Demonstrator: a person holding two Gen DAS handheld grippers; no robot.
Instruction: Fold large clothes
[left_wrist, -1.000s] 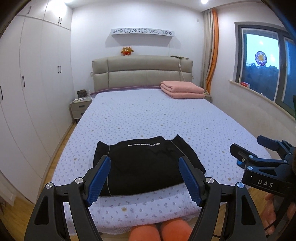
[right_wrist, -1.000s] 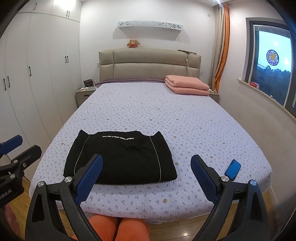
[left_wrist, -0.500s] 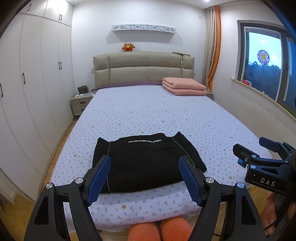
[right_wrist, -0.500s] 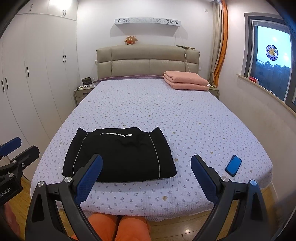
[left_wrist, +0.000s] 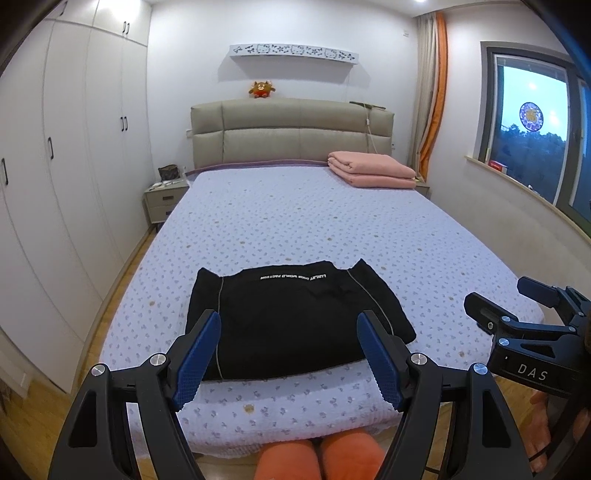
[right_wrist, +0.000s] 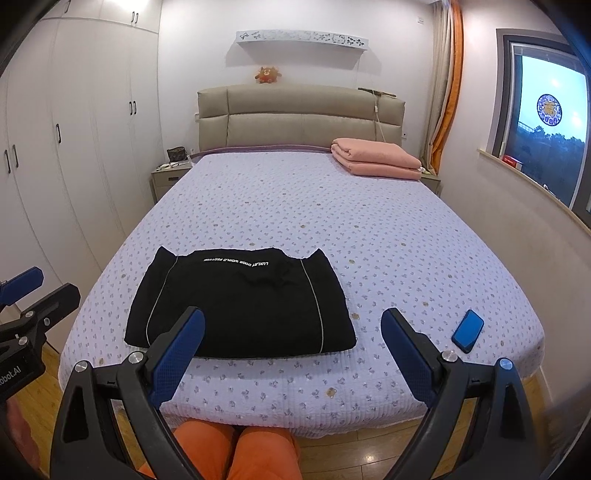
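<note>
A black garment (left_wrist: 291, 317), folded into a flat rectangle with thin pale piping down each side and a line of white lettering along its far edge, lies on the near end of the bed (left_wrist: 317, 229). In the left wrist view it sits in the lower middle of the frame; in the right wrist view it lies lower left of centre (right_wrist: 240, 302).

The left gripper (left_wrist: 291, 354) fills the bottom of its own view with its jaws spread wide, blue pads facing each other and nothing between them; the garment is seen beyond them, and they hang in front of the bed's near edge without touching the cloth. The right gripper (right_wrist: 291, 354) is likewise released, jaws wide apart and empty, its left pad in front of the garment's near edge and its right pad over bare bedspread. Each gripper also shows at the side of the other's view: the right one at the lower right edge of the left view, the left one at the lower left edge of the right view.

A blue phone (right_wrist: 467, 330) lies on the bedspread near the bed's lower right corner, well apart from the garment. A folded pink blanket (left_wrist: 371, 171) rests at the upper right of the bed beside the padded headboard (left_wrist: 291, 136), and a small plush toy (left_wrist: 261, 88) sits on top of the headboard. The person's orange-clad knees (right_wrist: 236, 450) show at the bottom centre.
</note>
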